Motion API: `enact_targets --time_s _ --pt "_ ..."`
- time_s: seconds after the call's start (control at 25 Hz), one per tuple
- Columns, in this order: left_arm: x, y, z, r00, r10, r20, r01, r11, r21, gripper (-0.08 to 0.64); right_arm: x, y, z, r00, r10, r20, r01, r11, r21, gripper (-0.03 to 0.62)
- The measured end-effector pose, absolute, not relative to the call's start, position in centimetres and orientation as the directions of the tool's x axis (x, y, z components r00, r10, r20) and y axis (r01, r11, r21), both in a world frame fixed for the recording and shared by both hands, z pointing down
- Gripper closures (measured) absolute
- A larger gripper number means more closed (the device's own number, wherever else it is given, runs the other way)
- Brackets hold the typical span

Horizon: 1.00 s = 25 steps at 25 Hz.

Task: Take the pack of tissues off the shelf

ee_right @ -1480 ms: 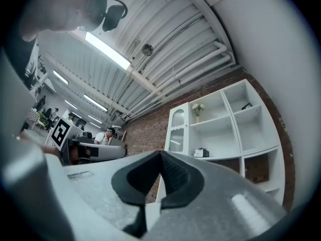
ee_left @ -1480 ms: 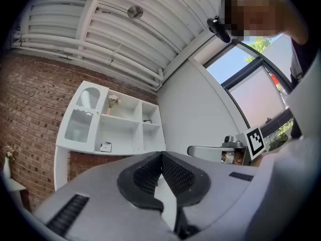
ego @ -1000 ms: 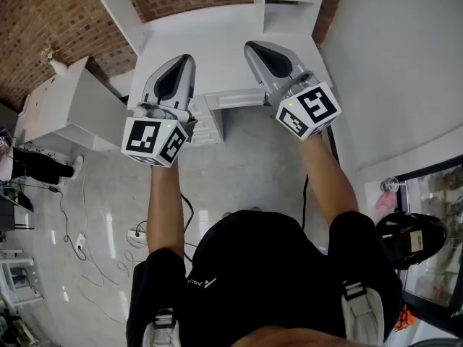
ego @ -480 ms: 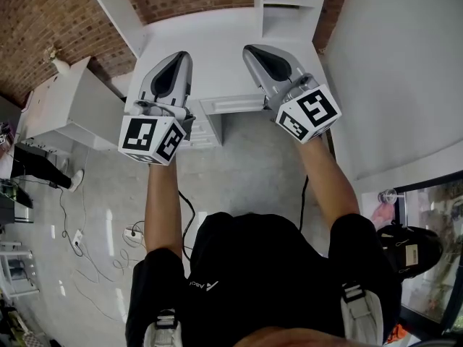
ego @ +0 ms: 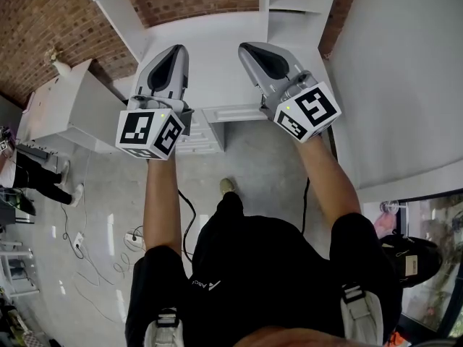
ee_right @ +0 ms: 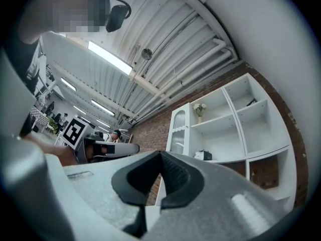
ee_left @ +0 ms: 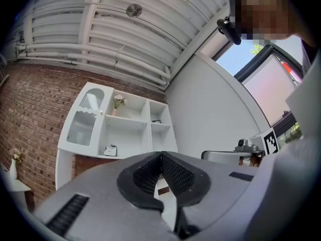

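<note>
Brick walling [ee_left: 30,119] is seen behind a white shelf unit [ee_left: 125,134], which is bounded on its right by a plain white wall [ee_left: 210,114]. Open grey floor [ego: 253,165] is left between the person and the unit, with loose cables [ego: 116,264] lying off to the left. Two grippers are held side by side in the air, apart from each other, both pointed at the unit. The left gripper [ee_left: 161,155] is clenched with nothing between its jaws, and the right gripper [ee_right: 160,153] is likewise pressed together and empty. One pack of tissues [ee_left: 111,150] is seen on the lower shelf of the open bay beside the glazed door [ee_left: 85,117], close to that bay's left wall, with free room on its right. One vase of flowers [ee_left: 118,102] is counted in the bay above, and one small dark item [ee_left: 156,121] in the narrow bay at the right.
</note>
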State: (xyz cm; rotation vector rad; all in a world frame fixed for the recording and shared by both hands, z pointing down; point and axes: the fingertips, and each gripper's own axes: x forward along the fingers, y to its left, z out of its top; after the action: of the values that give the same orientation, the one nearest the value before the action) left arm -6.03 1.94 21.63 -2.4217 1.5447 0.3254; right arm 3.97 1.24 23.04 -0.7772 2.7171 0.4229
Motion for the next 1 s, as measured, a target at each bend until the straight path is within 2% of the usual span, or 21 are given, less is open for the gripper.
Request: enact_targets --time_s 0.32,0.48,0.76,1.0 --pt "-10.3 -6.3 20.7 0.395 -0.852 -0.344 -0.917 -0.388 -0.091 0.558 -0.2 -6.2 22.4 -0.82 -0.468 -0.329 -0.552 0.8 0.236 0.592" --pt "-13.5 -11.4 20.0 0.375 -0.858 -0.351 -0.926 -0.366 -0.094 0.528 -3.1 -10.7 22.4 -0.819 -0.475 -0.322 -0.556 0.794 0.246 0.591" --pt "-17.0 -20.1 17.8 0.389 -0.849 -0.357 -0.921 -0.37 -0.124 0.409 -7.1 -18.1 22.3 -0.808 -0.495 -0.318 -0.576 0.776 0.256 0.591" --pt "-18.6 -27.0 15.7 0.386 -0.86 -0.332 -0.922 -0.364 -0.131 0.254 -9.4 -23.2 22.3 -0.799 -0.518 -0.306 -0.592 0.766 0.249 0.591"
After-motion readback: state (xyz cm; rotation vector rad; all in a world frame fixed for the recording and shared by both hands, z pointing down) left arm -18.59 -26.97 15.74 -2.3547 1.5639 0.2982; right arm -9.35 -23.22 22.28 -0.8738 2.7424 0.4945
